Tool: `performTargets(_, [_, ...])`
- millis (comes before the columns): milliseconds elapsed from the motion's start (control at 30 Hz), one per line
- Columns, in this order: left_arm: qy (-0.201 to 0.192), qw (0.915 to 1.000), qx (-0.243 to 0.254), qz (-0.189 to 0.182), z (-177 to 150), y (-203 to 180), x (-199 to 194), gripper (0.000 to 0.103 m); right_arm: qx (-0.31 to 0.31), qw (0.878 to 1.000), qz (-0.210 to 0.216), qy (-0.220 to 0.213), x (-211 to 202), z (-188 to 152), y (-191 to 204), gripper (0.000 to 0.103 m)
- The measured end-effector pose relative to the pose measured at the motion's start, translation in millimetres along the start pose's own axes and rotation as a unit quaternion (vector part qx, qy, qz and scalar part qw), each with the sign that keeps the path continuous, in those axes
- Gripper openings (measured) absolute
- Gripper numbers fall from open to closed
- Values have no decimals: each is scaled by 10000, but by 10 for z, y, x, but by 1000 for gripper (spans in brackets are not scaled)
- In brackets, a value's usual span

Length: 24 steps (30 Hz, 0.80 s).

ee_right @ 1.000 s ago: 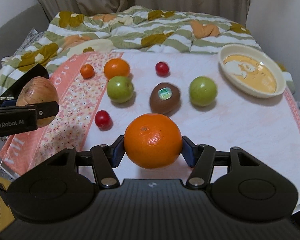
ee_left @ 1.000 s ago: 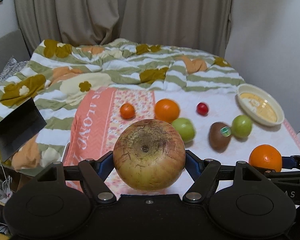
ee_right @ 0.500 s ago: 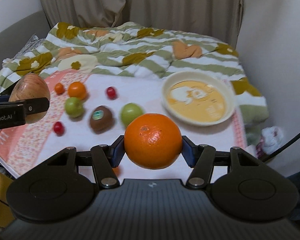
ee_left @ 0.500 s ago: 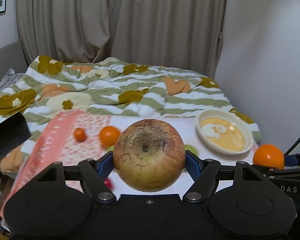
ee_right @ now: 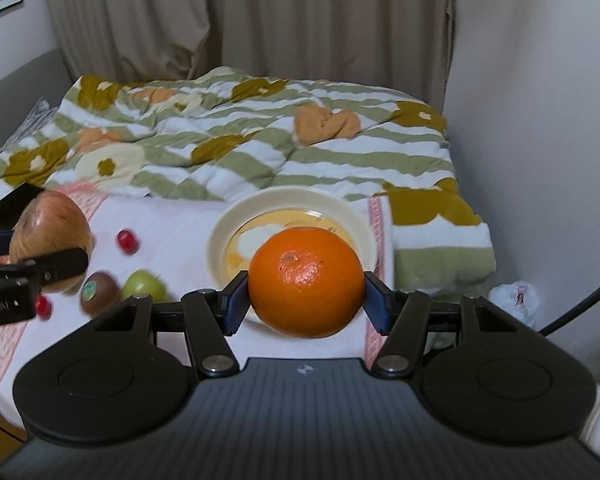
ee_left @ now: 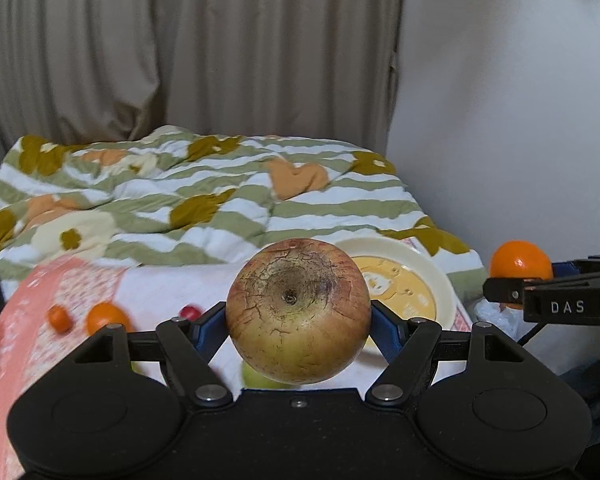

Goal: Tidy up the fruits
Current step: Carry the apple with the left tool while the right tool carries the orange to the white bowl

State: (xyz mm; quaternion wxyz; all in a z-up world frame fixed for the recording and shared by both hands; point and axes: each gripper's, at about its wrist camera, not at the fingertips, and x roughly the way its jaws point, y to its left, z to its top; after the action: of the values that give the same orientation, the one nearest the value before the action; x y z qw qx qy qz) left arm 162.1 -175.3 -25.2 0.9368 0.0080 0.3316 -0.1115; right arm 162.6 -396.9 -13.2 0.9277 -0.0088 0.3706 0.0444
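In my left gripper [ee_left: 298, 322] I have the big russet apple [ee_left: 298, 312] clamped between the blue pads, lifted clear of the bed. My right gripper [ee_right: 306, 296] is closed the same way on a large orange [ee_right: 305, 282], also held in the air; from the left camera I see that orange off past the bed's right edge.

Below and just beyond the right gripper sits the cream plate [ee_right: 220, 236] with a yellow picture in its middle, near the right edge of the white and pink cloth [ee_right: 172, 224] that covers the near part of the bed. The held orange hides part of the plate from this camera.

On the cloth to the left of the plate lie a kiwi with a sticker [ee_right: 99, 288], a green fruit [ee_right: 142, 283] just beside it, and two small red fruits, one [ee_right: 127, 240] farther back and one [ee_right: 42, 306] near the left gripper. Further left, toward the cloth's pink edge, I see a smaller orange [ee_left: 106, 318] and a tiny orange fruit [ee_left: 59, 317], both blurred.

Behind the cloth a green-striped floral quilt [ee_right: 260, 136] is bunched up, and beige curtains [ee_right: 240, 20] hang at the back.
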Motion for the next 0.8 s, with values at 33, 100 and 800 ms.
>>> performTargets(33, [15, 10000, 60, -33, 36, -36, 75, 77, 42, 10000, -6, 6, 53, 37, -43, 74])
performTargets(100, [42, 9998, 184, -96, 120, -97, 264, 77, 123, 9999, -19, 36, 178, 121, -123, 74])
performTargets(800, [757, 9823, 1623, -545, 322, -691, 2062, 77, 859, 9944, -404, 464, 1226, 397, -679, 74])
